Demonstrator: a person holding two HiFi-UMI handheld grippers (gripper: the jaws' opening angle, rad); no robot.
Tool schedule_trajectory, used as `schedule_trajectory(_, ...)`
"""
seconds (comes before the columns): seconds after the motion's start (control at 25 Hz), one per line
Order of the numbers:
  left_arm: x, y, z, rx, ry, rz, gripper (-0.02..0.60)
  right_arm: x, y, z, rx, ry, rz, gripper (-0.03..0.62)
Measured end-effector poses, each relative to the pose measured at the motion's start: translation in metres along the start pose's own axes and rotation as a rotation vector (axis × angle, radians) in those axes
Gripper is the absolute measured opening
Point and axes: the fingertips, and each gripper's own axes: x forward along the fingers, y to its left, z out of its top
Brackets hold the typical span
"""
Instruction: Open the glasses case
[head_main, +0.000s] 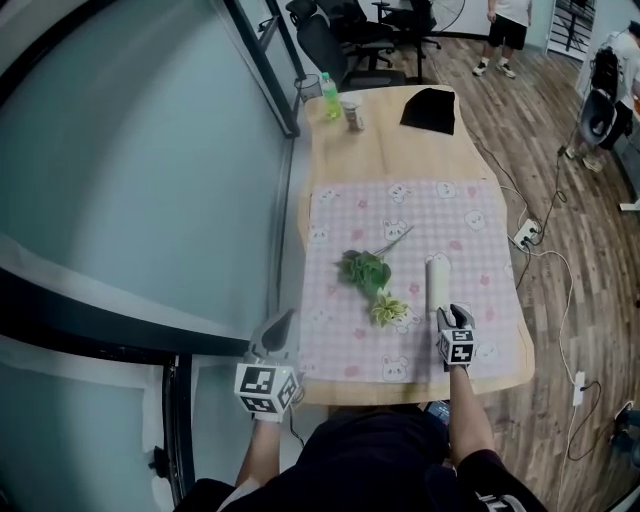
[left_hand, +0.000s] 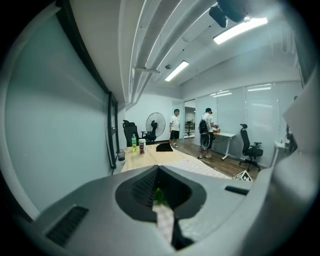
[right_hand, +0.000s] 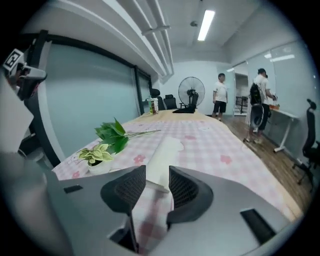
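Note:
A white glasses case (head_main: 438, 281) lies closed on the pink checked cloth (head_main: 420, 215), lengthwise away from me. My right gripper (head_main: 455, 311) sits at the case's near end, slightly to its right. In the right gripper view the jaws (right_hand: 156, 170) stand open, and the white glasses case (right_hand: 162, 155) runs away just ahead of the gap; the pads do not touch it. My left gripper (head_main: 285, 320) hangs off the table's left front corner, over the floor beside the glass wall. Its jaws (left_hand: 159, 167) meet at the tips with nothing held.
A leafy green sprig (head_main: 366, 270) and a small potted plant (head_main: 389, 311) lie left of the case. At the table's far end stand a green bottle (head_main: 329, 95), a cup (head_main: 352, 113) and a black pouch (head_main: 430, 110). Office chairs, people and floor cables lie beyond.

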Motion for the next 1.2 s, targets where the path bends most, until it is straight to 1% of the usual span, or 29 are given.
schedule_trajectory(0.12, -0.002, 0.004, -0.002, 0.002, 0.012, 0.013, -0.002, 0.008, -0.006, -0.004, 0.090, 0.004, -0.001, 0.153)
schedule_trajectory(0.44, -0.001, 0.000, -0.003, 0.001, 0.022, 0.011, -0.002, 0.016, -0.009, -0.013, 0.259, 0.030, 0.028, 0.143)
schedule_trajectory(0.52, 0.000, 0.000, -0.003, -0.003, 0.026, 0.013, -0.002, 0.018, -0.010, -0.014, 0.301, 0.027, 0.039, 0.124)
schedule_trajectory(0.6, 0.001, 0.001, -0.004, -0.006, 0.031, 0.012, -0.002, 0.021, -0.012, -0.018, 0.392, 0.016, 0.047, 0.114)
schedule_trajectory(0.72, 0.003, -0.001, -0.004, -0.001, 0.036, 0.004, -0.002, 0.021, -0.016, -0.020, 0.516, -0.005, 0.058, 0.118)
schedule_trajectory(0.8, 0.003, -0.003, -0.003, 0.000, 0.037, 0.001, -0.002, 0.018, -0.019, -0.019, 0.601, -0.025, 0.068, 0.131)
schedule_trajectory(0.84, 0.003, -0.003, -0.003, 0.001, 0.038, -0.001, -0.002, 0.017, -0.021, -0.021, 0.637, -0.031, 0.070, 0.166)
schedule_trajectory(0.88, 0.003, -0.003, -0.003, 0.001, 0.040, -0.002, -0.002, 0.016, -0.022, -0.023, 0.652, -0.029, 0.070, 0.173)
schedule_trajectory(0.92, 0.003, -0.003, -0.003, 0.002, 0.041, -0.003, -0.002, 0.016, -0.022, -0.024, 0.646, -0.021, 0.071, 0.170)
schedule_trajectory(1.08, 0.005, -0.002, -0.004, -0.001, 0.045, -0.001, -0.002, 0.019, -0.018, -0.024, 0.573, -0.001, 0.057, 0.101)
schedule_trajectory(1.2, 0.005, -0.003, -0.005, -0.001, 0.046, -0.004, -0.002, 0.019, -0.018, -0.025, 0.593, 0.000, 0.046, 0.098)
